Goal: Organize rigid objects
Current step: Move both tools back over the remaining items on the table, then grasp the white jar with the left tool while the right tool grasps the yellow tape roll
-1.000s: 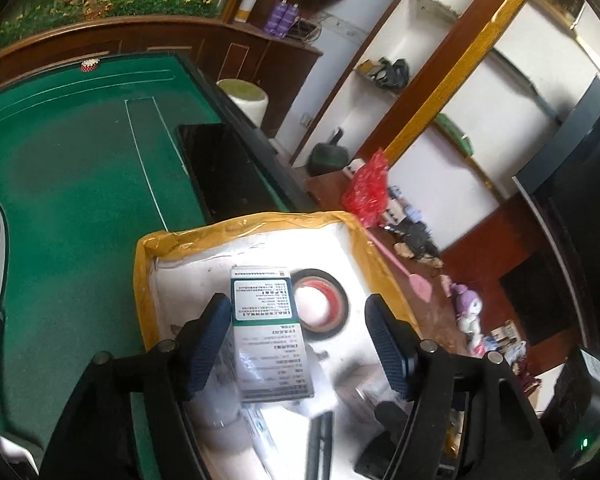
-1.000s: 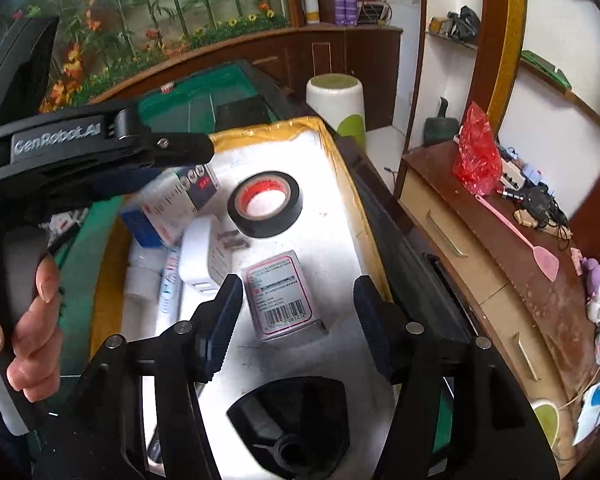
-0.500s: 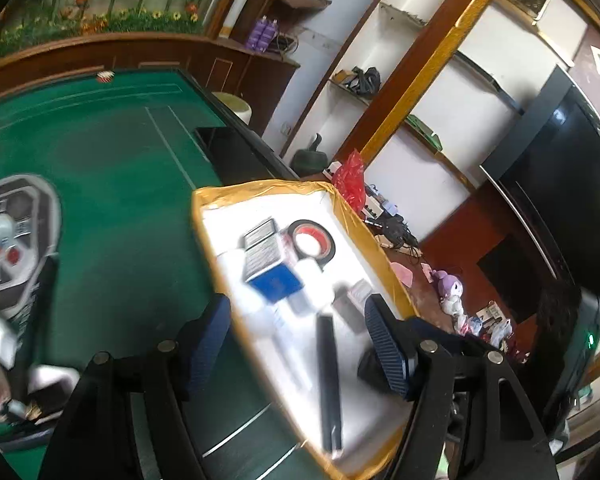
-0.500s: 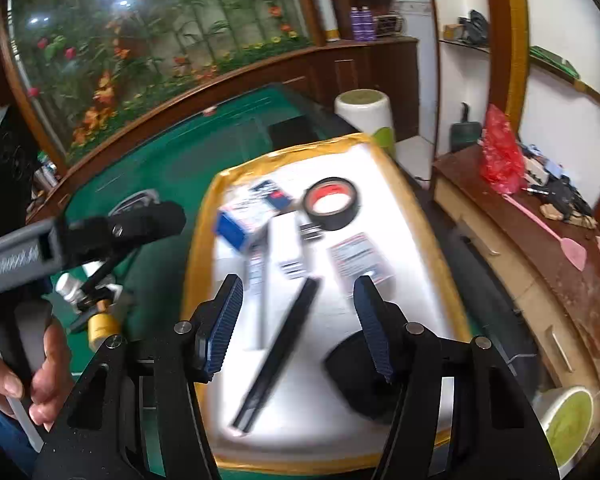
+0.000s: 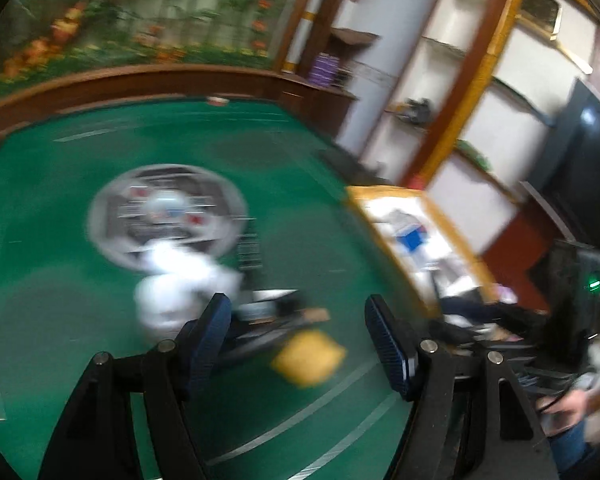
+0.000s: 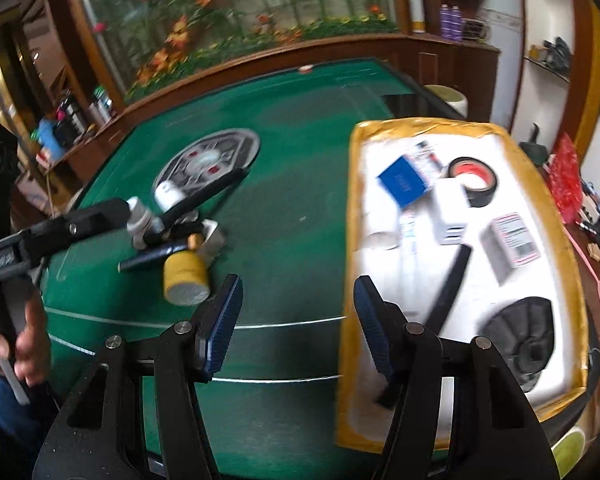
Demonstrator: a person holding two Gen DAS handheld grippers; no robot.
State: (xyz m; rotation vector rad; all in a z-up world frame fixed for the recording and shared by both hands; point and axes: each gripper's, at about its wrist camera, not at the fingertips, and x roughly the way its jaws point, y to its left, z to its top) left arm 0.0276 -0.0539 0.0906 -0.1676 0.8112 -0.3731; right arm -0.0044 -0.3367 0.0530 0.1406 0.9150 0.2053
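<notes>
A white foam tray with a yellow taped rim (image 6: 548,196) lies on the right of the green table and holds a blue box (image 6: 404,182), a black tape roll (image 6: 474,176), white boxes, a black strip (image 6: 450,284) and a black round part (image 6: 520,344). A pile of loose items lies left of it: a yellow can (image 6: 184,274), white bottles (image 6: 168,196) and black sticks. My left gripper (image 5: 300,344) is open above this pile; the view is blurred. It also shows in the right wrist view (image 6: 80,228). My right gripper (image 6: 296,320) is open and empty over the table near the tray's left edge.
A round grey panel (image 6: 210,156) sits in the table's middle. A wooden rail (image 6: 260,68) borders the far side. Shelves, a cabinet and a red bag (image 6: 566,180) stand to the right of the table. A black box with a green light (image 5: 580,280) stands at the right.
Both grippers have swung left and back from over the tray. The left one now faces the pile of loose items. The tray contents stay where they lay.
</notes>
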